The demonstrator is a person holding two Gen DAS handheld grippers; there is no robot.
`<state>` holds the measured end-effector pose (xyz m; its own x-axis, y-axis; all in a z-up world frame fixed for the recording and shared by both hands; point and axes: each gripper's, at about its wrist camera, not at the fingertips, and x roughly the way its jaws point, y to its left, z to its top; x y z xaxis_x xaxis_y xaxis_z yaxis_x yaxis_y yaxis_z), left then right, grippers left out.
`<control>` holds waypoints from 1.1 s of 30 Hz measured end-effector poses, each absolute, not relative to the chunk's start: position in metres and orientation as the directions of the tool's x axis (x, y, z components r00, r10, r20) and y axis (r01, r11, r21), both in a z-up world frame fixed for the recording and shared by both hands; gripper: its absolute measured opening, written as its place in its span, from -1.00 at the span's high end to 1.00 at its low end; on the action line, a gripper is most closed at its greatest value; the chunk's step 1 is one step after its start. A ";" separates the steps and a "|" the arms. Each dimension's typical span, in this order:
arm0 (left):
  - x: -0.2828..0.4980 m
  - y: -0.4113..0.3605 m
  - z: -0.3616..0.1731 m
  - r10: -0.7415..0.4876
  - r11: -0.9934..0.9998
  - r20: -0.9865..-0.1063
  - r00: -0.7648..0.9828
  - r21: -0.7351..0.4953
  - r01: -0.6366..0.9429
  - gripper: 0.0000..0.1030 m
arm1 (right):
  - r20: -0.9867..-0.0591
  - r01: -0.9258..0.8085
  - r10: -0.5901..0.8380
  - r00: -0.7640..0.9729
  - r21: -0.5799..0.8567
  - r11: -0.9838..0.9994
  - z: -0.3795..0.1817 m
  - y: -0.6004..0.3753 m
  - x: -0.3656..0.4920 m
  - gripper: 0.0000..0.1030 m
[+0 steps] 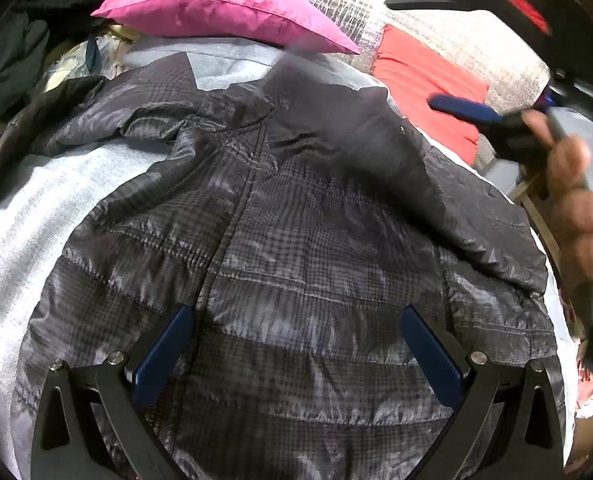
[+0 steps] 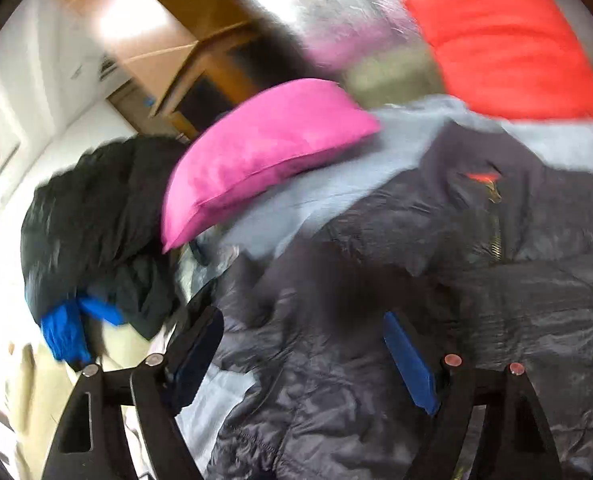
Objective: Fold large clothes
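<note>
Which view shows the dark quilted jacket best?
The left wrist view: the quilted jacket lies spread on the grey sheet, sharp, with stitching, centre seam and one folded sleeve visible. The right wrist view shows only a blurred, bunched part of it, with a zipper near the collar.

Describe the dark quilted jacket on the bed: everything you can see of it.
The quilted jacket is dark grey with a fine check print, its shiny, thin shell stitched in horizontal padded bands. It lies spread on a pale grey sheet, a seam running up its middle, the collar end toward the pink pillow. One sleeve lies folded across its upper right part. The right wrist view shows a brass-toned zip and a small red mark near the collar. Both the left gripper and right gripper are open above it, gripping nothing.
</note>
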<state>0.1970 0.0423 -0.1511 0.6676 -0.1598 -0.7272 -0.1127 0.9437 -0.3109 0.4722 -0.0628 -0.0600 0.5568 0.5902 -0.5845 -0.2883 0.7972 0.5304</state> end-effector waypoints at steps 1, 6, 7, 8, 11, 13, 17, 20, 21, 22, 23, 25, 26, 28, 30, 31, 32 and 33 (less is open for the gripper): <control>0.196 0.043 -0.150 -0.150 0.944 -0.725 0.672 -0.307 -0.120 -1.00 | -0.582 -0.267 0.582 0.568 0.538 0.800 -0.060 -0.065 0.465 -0.71; 0.192 0.058 -0.143 -0.166 0.920 -0.707 0.687 -0.361 -0.150 -1.00 | -0.574 -0.120 0.559 0.598 0.626 0.771 -0.081 -0.120 0.415 -0.73; 0.192 0.062 -0.141 -0.174 0.914 -0.700 0.692 -0.377 -0.152 -1.00 | -0.572 -0.088 0.552 0.606 0.642 0.762 -0.085 -0.134 0.404 -0.74; 0.191 0.066 -0.138 -0.182 0.907 -0.692 0.698 -0.392 -0.152 -1.00 | -0.573 -0.035 0.540 0.617 0.665 0.746 -0.094 -0.155 0.392 -0.74; 0.191 0.078 -0.131 -0.206 0.886 -0.673 0.710 -0.436 -0.156 -1.00 | -0.561 0.125 0.498 0.661 0.736 0.665 -0.115 -0.219 0.359 -0.74; 0.198 0.083 -0.129 -0.244 0.860 -0.678 0.694 -0.482 -0.169 -1.00 | -0.550 0.222 0.484 0.681 0.785 0.579 -0.131 -0.255 0.345 -0.74; 0.228 0.092 -0.129 -0.263 0.829 -0.715 0.648 -0.511 -0.227 -1.00 | -0.524 0.320 0.452 0.722 0.832 0.454 -0.151 -0.303 0.342 -0.74; 0.260 0.097 -0.131 -0.225 0.839 -0.754 0.618 -0.472 -0.271 -1.00 | -0.507 0.334 0.438 0.742 0.847 0.414 -0.154 -0.321 0.356 -0.73; 0.268 0.098 -0.133 -0.211 0.839 -0.764 0.609 -0.462 -0.288 -1.00 | -0.511 0.350 0.428 0.746 0.847 0.401 -0.156 -0.325 0.359 -0.73; 0.280 0.099 -0.135 -0.206 0.839 -0.774 0.599 -0.455 -0.299 -1.00 | -0.516 0.370 0.413 0.750 0.846 0.384 -0.158 -0.330 0.364 -0.73; 0.289 0.098 -0.139 -0.210 0.844 -0.785 0.583 -0.447 -0.297 -1.00 | -0.516 0.376 0.409 0.753 0.847 0.376 -0.158 -0.333 0.367 -0.72; 0.302 0.095 -0.146 -0.192 0.856 -0.816 0.546 -0.411 -0.313 -0.34 | -0.537 0.395 0.398 0.744 0.833 0.387 -0.158 -0.336 0.374 -0.52; 0.308 0.092 -0.148 -0.177 0.870 -0.827 0.534 -0.384 -0.308 -0.06 | -0.551 0.405 0.394 0.735 0.824 0.397 -0.160 -0.338 0.377 -0.18; 0.315 0.089 -0.145 -0.131 0.890 -0.842 0.523 -0.332 -0.313 0.57 | -0.596 0.417 0.382 0.707 0.787 0.455 -0.157 -0.338 0.383 0.48; 0.319 0.086 -0.130 -0.136 0.901 -0.812 0.568 -0.340 -0.270 0.66 | -0.602 0.394 0.361 0.712 0.768 0.505 -0.148 -0.337 0.385 0.53; 0.318 0.080 -0.116 -0.110 0.919 -0.782 0.613 -0.315 -0.237 0.67 | -0.602 0.372 0.350 0.718 0.756 0.538 -0.140 -0.337 0.385 0.58; 0.315 0.075 -0.104 -0.092 0.935 -0.749 0.656 -0.292 -0.203 0.67 | -0.600 0.340 0.333 0.728 0.736 0.585 -0.129 -0.337 0.386 0.59; 0.310 0.068 -0.091 -0.081 0.951 -0.704 0.706 -0.265 -0.156 0.67 | -0.595 0.314 0.323 0.736 0.723 0.615 -0.122 -0.337 0.386 0.59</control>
<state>0.3103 0.0682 -0.0911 0.7061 -0.0806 -0.7035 -0.1559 0.9514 -0.2655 0.3864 -0.3365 -0.1219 0.7362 0.3233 -0.5945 0.3140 0.6151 0.7233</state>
